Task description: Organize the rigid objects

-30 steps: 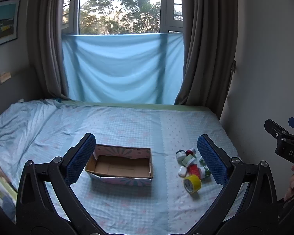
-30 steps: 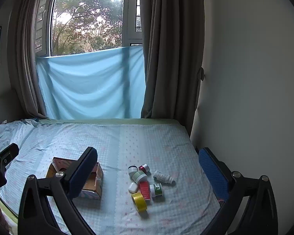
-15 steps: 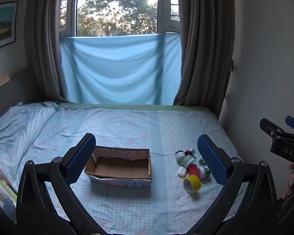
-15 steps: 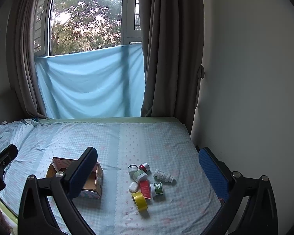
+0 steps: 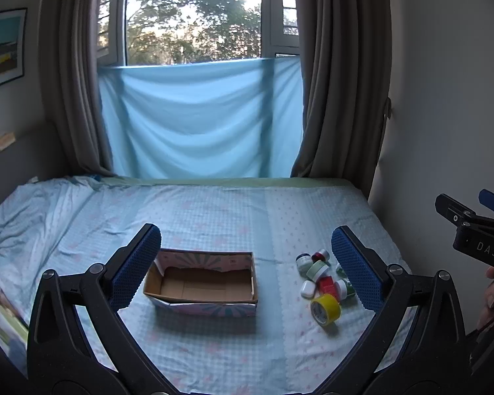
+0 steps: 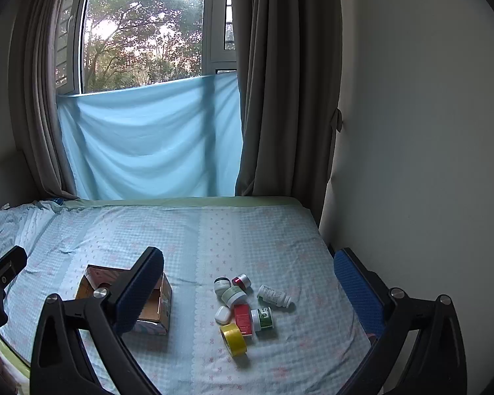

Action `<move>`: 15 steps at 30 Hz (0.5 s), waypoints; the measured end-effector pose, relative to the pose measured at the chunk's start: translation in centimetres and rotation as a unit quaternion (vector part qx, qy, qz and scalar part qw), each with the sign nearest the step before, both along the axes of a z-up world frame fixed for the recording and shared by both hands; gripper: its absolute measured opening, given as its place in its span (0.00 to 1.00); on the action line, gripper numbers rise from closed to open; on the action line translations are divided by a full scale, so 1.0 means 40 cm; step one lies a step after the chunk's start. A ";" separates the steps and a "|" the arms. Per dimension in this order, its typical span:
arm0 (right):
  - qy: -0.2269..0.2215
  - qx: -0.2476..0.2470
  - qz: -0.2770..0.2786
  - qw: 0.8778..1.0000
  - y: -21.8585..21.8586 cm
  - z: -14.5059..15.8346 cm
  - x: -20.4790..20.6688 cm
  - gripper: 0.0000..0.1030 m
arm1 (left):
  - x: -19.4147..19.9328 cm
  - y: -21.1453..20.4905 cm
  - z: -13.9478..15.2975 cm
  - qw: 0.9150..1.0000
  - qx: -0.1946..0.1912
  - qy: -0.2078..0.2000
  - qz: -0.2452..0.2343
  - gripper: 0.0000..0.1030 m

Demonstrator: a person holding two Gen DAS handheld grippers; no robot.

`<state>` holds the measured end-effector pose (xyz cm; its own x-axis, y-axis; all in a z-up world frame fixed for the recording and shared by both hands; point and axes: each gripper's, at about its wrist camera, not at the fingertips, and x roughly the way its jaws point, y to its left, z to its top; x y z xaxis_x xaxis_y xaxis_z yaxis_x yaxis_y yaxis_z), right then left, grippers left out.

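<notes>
The left gripper (image 5: pixel 247 256) is held above the bed (image 5: pixel 214 210), jaws spread wide w/ nothing between; same for the right gripper (image 6: pixel 250 279). An open cardboard box (image 5: pixel 202 283) is seen left of a cluster of small items (image 6: pixel 247 306) (jars, bottles, a yellow tape roll (image 6: pixel 233 339) nearest), all lying on the sheet, apart from the box.

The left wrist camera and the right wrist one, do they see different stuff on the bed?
Only the left wrist view looks down into the cardboard box, showing that it holds nothing, and catches the whole framed picture on the wall. Only the right wrist view shows the white bottle lying on its side in full; in the left view a finger mostly hides it. Both show the yellow tape roll, the little jars beside it, the blue sheet over the window, and both grippers, left and right, open and holding nothing.
</notes>
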<state>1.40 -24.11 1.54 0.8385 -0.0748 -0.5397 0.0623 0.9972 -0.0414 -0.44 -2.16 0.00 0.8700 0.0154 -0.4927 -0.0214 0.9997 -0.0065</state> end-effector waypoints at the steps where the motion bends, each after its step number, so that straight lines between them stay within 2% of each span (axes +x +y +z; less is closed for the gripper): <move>1: 0.000 0.000 0.000 1.000 -0.001 -0.001 0.002 1.00 | 0.000 0.001 0.000 1.000 -0.001 -0.001 0.001 1.00; 15: 0.002 0.001 -0.002 1.000 -0.011 0.001 0.018 1.00 | 0.002 -0.001 -0.002 1.000 -0.002 -0.002 -0.005 1.00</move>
